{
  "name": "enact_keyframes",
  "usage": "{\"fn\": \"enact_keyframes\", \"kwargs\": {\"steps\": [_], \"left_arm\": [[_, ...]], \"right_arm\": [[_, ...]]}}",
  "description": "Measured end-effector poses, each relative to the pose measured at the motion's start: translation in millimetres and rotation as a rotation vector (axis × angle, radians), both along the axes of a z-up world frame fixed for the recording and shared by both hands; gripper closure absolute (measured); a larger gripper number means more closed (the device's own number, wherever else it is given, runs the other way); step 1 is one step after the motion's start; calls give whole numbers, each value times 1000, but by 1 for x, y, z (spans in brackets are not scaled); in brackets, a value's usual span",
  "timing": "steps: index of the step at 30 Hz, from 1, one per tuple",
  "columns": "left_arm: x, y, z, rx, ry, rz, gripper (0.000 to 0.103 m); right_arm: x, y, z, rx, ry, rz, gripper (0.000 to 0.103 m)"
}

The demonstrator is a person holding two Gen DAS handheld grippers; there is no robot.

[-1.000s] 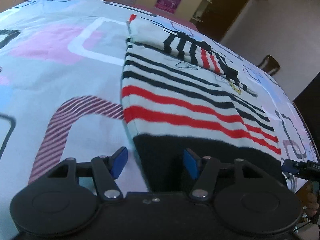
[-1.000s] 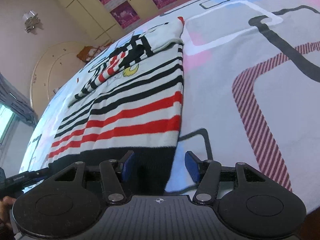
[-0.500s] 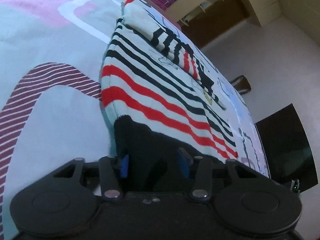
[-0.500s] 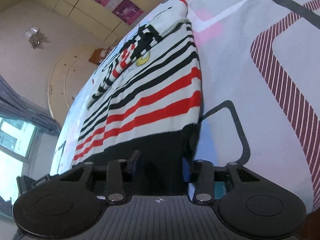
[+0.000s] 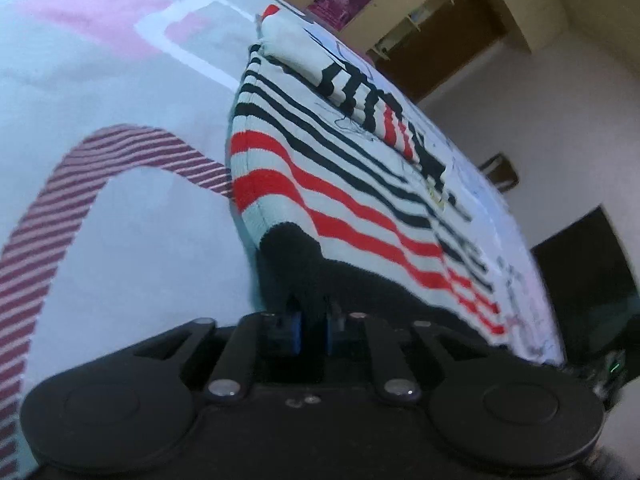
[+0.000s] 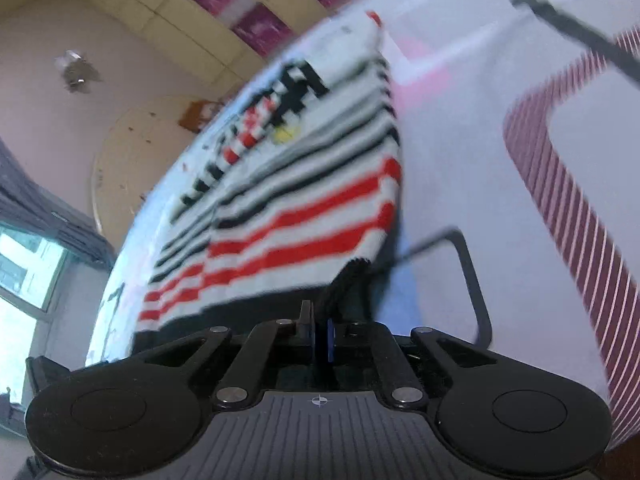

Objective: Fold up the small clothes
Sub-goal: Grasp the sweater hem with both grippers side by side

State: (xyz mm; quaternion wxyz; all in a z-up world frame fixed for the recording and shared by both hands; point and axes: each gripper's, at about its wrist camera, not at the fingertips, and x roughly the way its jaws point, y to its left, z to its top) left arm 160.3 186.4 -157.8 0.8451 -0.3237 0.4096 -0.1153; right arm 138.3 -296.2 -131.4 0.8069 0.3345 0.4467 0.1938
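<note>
A small knitted sweater (image 5: pixel 340 184) with red and black stripes and a black hem lies on the bed. Its sleeves are folded across its far part. My left gripper (image 5: pixel 314 334) is shut on the black hem at the sweater's left corner, and the corner is lifted off the sheet. In the right wrist view the sweater (image 6: pixel 304 216) shows blurred. My right gripper (image 6: pixel 320 334) is shut on the black hem at its right corner, lifted too.
The patterned bed sheet (image 5: pixel 100 220) spreads to the left, and in the right wrist view the bed sheet (image 6: pixel 520 200) spreads to the right. Wooden cabinets (image 5: pixel 400 4) stand beyond the bed. A window (image 6: pixel 24 276) is at the left.
Both grippers went from open beside the hem to shut on it. They have lifted the hem's two corners off the sheet.
</note>
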Motion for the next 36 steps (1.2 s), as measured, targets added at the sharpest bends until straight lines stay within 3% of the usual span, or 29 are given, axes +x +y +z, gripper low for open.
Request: {"fn": "enact_keyframes", "kwargs": {"steps": [5,15,19,27,31,36], "left_arm": [[2,-2,1,14,-11,8,96],[4,1,65,-35,-196,108,96],[28,7,91,-62,-256,152,96],[115,6,136,-80,-365,132,96],[178,8,126,-67,-317,121,96],[250,11,83,-33,-180,99,96]], "right_arm": [[1,-3,-8,37,34,-21,98],[21,-10,68,65,-223,-36,98],[52,-15,98,98,-296,-67,98],[136,-15,150,125,-371,-121,98],[195,-8,145,102,-328,-145,98],[271,2,92,88,-176,-178,98]]}}
